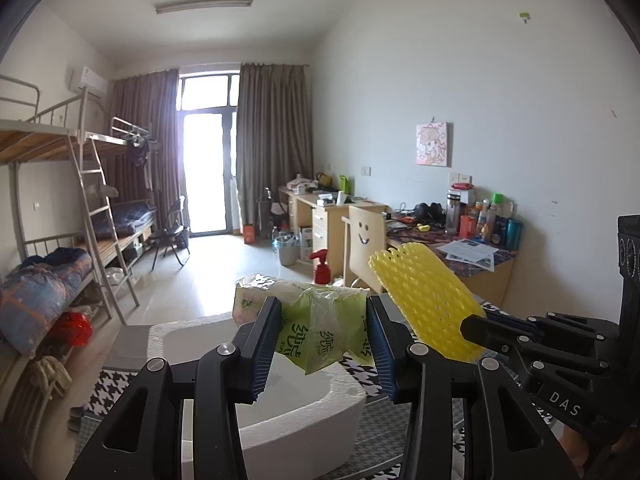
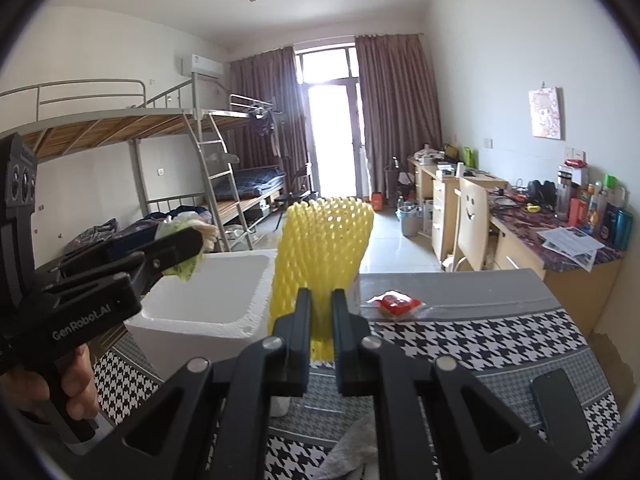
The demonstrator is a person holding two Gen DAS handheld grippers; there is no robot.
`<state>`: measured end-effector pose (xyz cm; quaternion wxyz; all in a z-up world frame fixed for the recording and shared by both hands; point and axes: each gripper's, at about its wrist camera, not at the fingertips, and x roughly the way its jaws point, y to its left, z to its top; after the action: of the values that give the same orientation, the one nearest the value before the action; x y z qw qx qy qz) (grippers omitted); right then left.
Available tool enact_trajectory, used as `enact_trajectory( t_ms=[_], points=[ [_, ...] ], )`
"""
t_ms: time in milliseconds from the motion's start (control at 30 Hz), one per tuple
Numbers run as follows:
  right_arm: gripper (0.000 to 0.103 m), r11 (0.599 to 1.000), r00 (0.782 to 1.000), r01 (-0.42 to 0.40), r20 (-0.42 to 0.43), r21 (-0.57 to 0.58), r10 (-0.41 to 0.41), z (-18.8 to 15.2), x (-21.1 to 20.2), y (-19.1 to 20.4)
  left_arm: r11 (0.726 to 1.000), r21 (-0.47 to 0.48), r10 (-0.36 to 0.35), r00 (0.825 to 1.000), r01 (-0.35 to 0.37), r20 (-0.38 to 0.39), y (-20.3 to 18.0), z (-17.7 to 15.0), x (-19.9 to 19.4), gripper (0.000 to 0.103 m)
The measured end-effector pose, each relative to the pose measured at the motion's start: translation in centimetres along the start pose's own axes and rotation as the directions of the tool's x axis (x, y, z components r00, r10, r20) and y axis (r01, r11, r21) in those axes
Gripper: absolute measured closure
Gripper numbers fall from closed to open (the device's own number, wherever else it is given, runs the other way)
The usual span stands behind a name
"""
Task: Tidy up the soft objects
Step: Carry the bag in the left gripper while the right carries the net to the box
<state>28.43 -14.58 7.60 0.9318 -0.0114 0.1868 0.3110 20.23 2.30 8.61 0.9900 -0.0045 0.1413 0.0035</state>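
The left gripper [image 1: 324, 340] held a soft green-and-white plastic tissue pack [image 1: 316, 320], crumpled, between its two blue-padded fingers [image 1: 264, 344], the pads pressing its sides. The pack hung above a white foam box [image 1: 320, 412], over the box's far rim. The box stood on a black-and-white houndstooth cloth [image 1: 108, 392]. To the right, the right gripper [image 1: 472, 326] reached in from the frame's edge, its black jaws clamped on one end of a yellow foam mesh sleeve [image 1: 424, 292], which stuck up and leftward, just beside the tissue pack.

tissue pack [image 1: 320, 328] above foam box [image 1: 304, 412], net sleeve [image 1: 428, 300] right
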Motion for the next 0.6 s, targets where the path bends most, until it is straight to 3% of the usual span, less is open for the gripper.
enact_trajectory(
  t_ms=[600],
  points=[
    [0.091,0.995,0.996,-0.092,-0.021,-0.029,0.092,1.1,2.5,2.5,0.996,-0.034,0.086,0.996,-0.086,0.003,2.2,-0.2,-0.4,0.058]
  ],
)
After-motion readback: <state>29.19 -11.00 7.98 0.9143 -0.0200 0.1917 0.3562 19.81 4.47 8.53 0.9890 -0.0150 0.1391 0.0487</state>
